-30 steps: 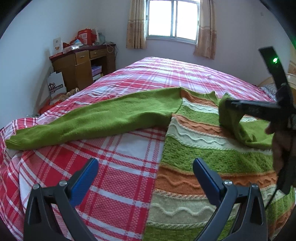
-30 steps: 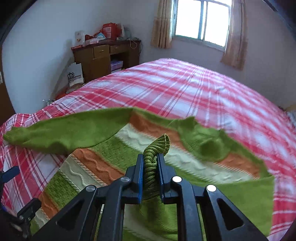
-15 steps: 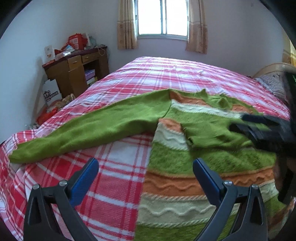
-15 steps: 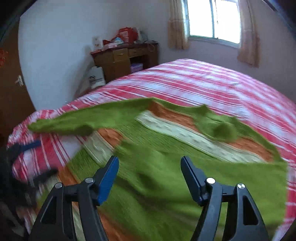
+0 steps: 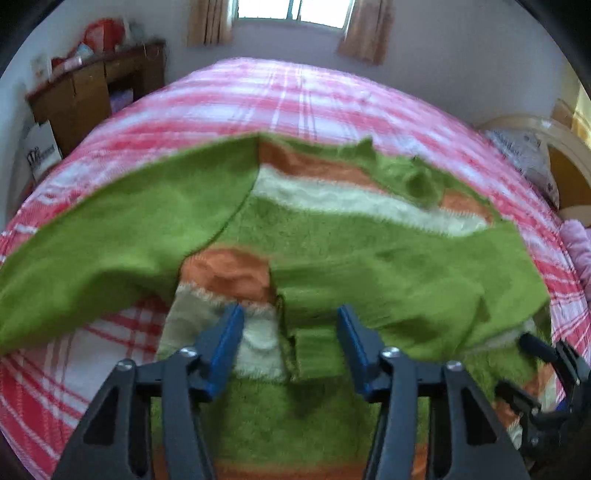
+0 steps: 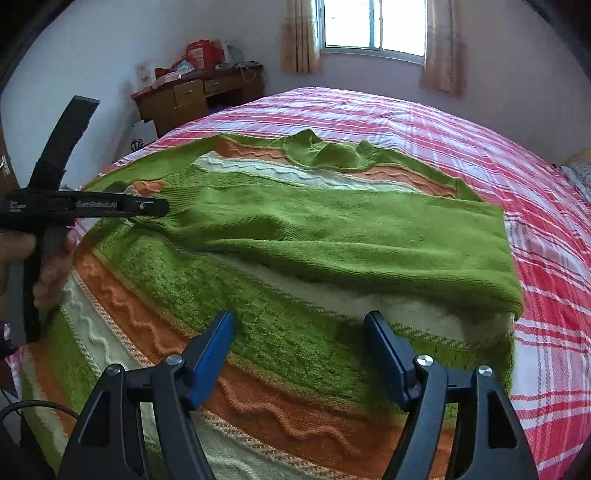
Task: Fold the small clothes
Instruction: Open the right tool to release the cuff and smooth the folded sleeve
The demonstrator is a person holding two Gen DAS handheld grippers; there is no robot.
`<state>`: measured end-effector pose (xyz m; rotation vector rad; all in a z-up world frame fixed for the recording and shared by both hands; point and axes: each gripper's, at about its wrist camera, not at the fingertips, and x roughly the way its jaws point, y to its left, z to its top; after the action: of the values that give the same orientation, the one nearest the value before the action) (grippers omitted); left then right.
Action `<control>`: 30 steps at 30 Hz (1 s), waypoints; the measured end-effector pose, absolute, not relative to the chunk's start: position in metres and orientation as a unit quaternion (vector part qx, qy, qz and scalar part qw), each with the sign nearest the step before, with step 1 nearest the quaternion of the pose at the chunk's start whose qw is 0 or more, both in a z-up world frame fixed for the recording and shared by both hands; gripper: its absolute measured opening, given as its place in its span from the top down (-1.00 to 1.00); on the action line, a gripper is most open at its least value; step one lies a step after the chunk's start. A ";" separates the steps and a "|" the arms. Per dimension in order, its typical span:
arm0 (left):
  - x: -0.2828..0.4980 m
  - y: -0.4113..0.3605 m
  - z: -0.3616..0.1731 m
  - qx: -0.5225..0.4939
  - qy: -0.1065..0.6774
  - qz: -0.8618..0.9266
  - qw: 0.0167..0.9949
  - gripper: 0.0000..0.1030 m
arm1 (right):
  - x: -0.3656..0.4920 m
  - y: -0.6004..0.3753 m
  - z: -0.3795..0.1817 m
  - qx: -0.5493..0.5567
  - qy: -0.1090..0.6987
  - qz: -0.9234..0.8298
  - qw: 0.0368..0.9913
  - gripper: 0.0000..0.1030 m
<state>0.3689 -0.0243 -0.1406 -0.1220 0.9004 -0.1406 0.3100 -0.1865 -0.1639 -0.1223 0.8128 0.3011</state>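
Observation:
A striped green, orange and cream sweater [image 6: 258, 332] lies flat on the bed. Its right sleeve [image 6: 351, 236] is folded across the chest, with the cuff [image 5: 317, 350] near the middle. The left sleeve [image 5: 110, 229] stretches out to the left. My left gripper [image 5: 290, 343] is open, its blue pads either side of the folded sleeve's cuff, just above it. My right gripper [image 6: 299, 354] is open and empty over the sweater's lower body. The left gripper also shows in the right wrist view [image 6: 162, 206], at the cuff end.
The bed has a red and white plaid cover [image 6: 480, 140]. A wooden desk [image 6: 192, 96] with clutter stands at the far left under the wall. A window [image 6: 373, 26] with curtains is at the back. A pillow [image 5: 528, 158] lies at the right.
My right gripper let go of the right sleeve after laying it across the chest, and drew back. My left gripper moved in right over the cuff.

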 end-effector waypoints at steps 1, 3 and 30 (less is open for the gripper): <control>0.367 -0.027 -0.140 -0.064 0.435 -0.085 0.894 0.50 | 0.310 -0.185 -0.165 -0.065 0.394 0.142 0.906 -0.43; 0.365 -0.032 -0.139 -0.063 0.434 -0.095 0.894 0.80 | 0.305 -0.182 -0.165 -0.075 0.390 0.138 0.908 -0.44; 0.346 -0.013 -0.137 -0.038 0.395 -0.063 0.916 -0.58 | 0.329 -0.227 -0.145 0.013 0.402 0.123 0.907 -0.45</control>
<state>0.3460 -0.0133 -0.1366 -0.0792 0.8138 -0.1296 0.3291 -0.2270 -0.1445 0.0278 0.8306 0.2546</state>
